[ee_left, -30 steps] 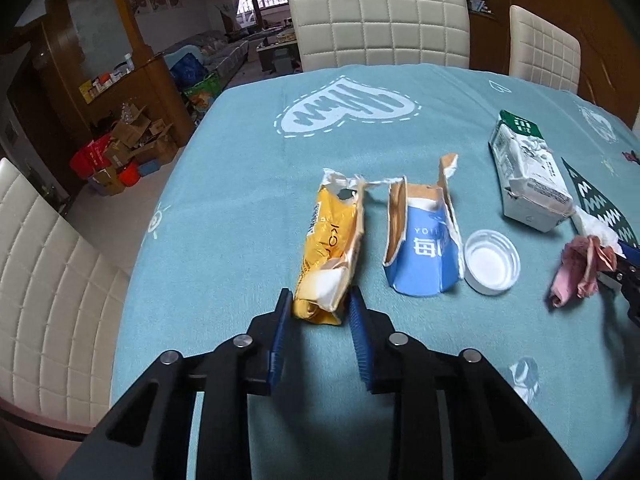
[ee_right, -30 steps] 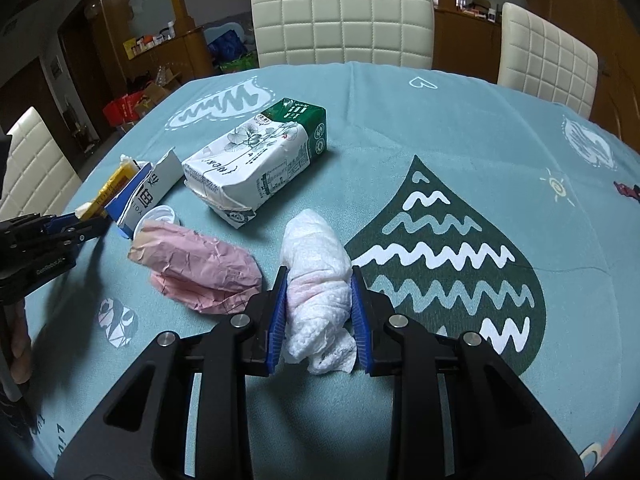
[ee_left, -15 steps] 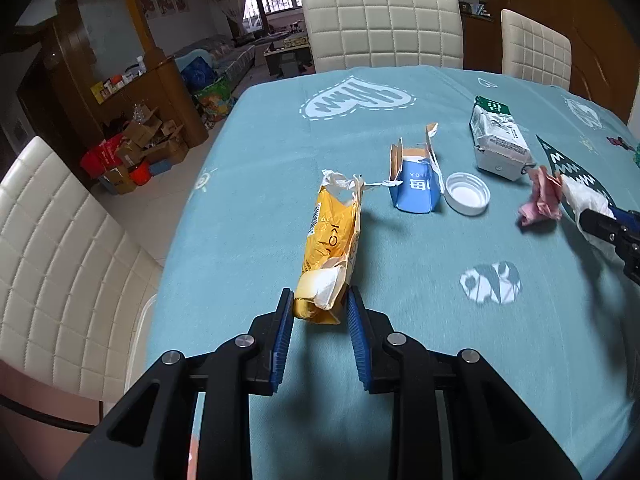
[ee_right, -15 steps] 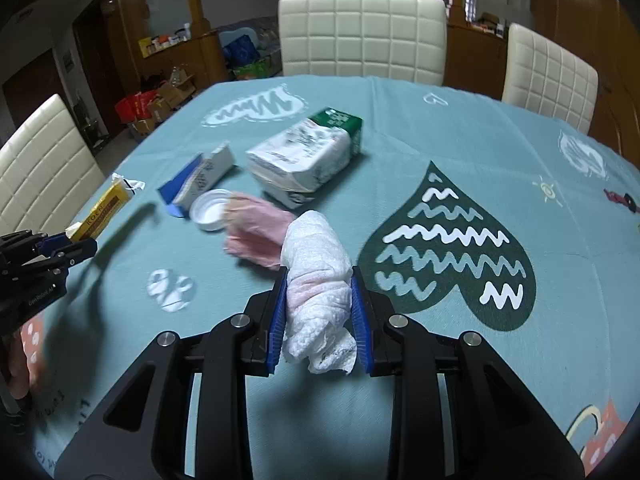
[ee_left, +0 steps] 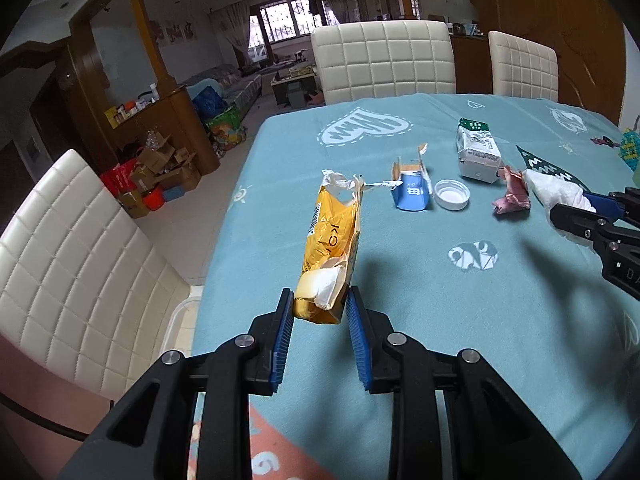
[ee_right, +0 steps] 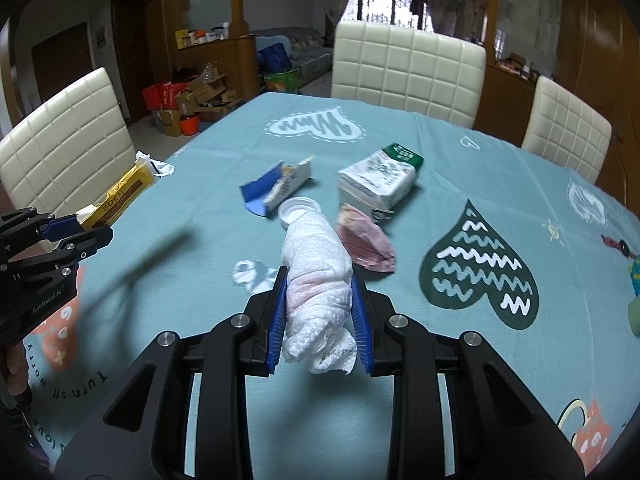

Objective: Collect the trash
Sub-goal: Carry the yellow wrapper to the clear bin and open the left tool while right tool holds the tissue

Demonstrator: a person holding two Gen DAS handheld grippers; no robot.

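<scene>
My left gripper (ee_left: 320,312) is shut on the near end of a torn yellow wrapper (ee_left: 330,240) and holds it above the teal tablecloth; the wrapper also shows in the right wrist view (ee_right: 120,198). My right gripper (ee_right: 319,300) is shut on a crumpled white paper towel (ee_right: 316,276), lifted off the table; the towel shows in the left wrist view (ee_left: 556,190). On the cloth lie a torn blue carton (ee_left: 412,194), a white lid (ee_left: 451,195), a pink crumpled paper (ee_right: 366,242) and a green-and-white tissue pack (ee_right: 380,178).
The table (ee_left: 400,360) has its left edge close by, with a cream chair (ee_left: 72,240) beside it. Two more cream chairs (ee_left: 384,60) stand at the far side. Boxes and bags (ee_left: 152,176) lie on the floor at left.
Both grippers have risen and pulled back toward me, lifting the yellow wrapper and the paper towel off the table. The other trash has stayed in place.
</scene>
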